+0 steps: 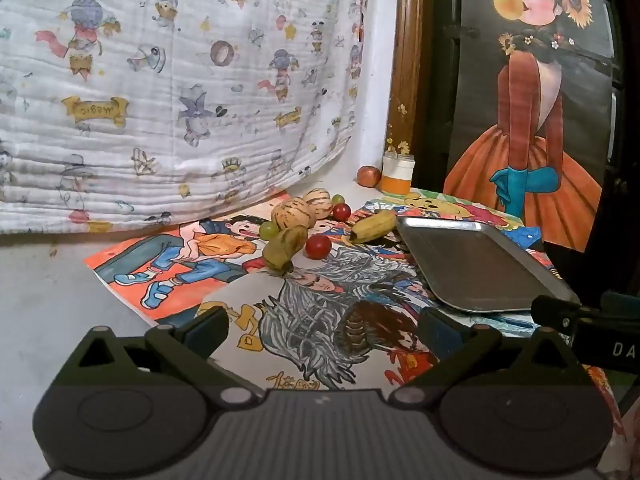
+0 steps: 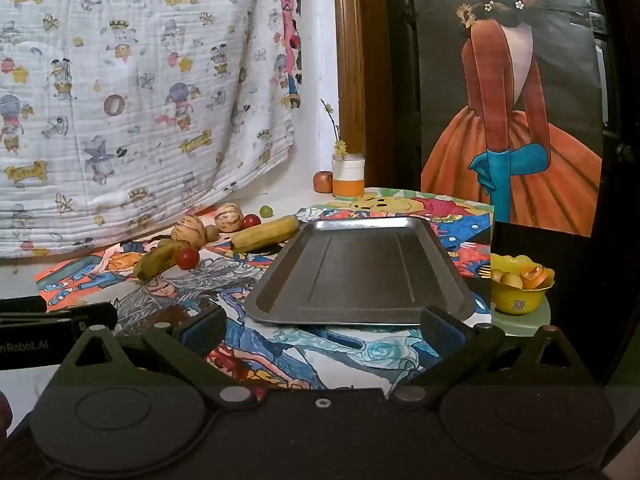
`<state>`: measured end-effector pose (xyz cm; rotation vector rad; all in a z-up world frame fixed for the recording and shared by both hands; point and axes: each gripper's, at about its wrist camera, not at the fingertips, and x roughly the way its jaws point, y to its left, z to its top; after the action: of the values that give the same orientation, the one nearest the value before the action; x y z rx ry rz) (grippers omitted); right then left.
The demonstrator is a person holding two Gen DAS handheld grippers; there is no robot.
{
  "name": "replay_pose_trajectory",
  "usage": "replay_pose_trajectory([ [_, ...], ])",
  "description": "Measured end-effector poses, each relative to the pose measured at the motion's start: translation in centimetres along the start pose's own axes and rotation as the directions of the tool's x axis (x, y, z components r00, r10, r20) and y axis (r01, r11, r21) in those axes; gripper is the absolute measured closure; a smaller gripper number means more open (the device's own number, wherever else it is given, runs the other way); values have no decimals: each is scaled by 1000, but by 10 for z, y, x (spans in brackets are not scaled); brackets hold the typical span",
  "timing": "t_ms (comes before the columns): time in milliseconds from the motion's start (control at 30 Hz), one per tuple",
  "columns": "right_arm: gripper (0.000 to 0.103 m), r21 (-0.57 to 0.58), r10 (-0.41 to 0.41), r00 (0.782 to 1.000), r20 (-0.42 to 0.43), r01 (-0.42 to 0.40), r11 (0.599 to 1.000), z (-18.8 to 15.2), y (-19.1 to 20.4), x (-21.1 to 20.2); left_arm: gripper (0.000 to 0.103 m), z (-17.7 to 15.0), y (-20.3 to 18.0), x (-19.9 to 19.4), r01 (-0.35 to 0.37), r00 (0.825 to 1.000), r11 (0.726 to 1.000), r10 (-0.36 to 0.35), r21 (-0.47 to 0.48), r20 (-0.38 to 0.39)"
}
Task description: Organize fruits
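Holding both tools low and tilted slightly downward over the near edge of the table (image 1: 48, 280), you keep the left tongs (image 1: 324, 330) spread wide and released, with only drawings between the pads. The right tongs (image 2: 324, 330) are likewise released, their fingers standing just short of the near rim of the metal tray (image 2: 360, 276), which lies bare on the drawings. The fruits sit in a loose cluster left of the tray, near the hanging printed cloth (image 1: 160, 80): two striped melons (image 1: 291, 213), two bananas (image 1: 374, 226), small red tomatoes (image 1: 318, 246) and green grapes (image 1: 269, 230). One banana's tip lies just beside the tray's far left corner. Open drawing surface separates your left tongs from the cluster. An apple (image 1: 368, 176) and a jar (image 1: 397, 174) stand at the back by the wall. In the right view, a yellow bowl (image 2: 520, 284) sits off the table's right edge.
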<state>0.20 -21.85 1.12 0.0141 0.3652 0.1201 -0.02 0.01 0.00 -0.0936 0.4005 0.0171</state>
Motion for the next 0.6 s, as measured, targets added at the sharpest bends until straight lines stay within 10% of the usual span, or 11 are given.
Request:
replay_pose_trajectory([
  [600, 0, 0, 0, 1000, -5, 0, 1000, -1, 0, 0, 0, 0, 0, 0, 0, 1000, 1000, 0, 0, -6],
])
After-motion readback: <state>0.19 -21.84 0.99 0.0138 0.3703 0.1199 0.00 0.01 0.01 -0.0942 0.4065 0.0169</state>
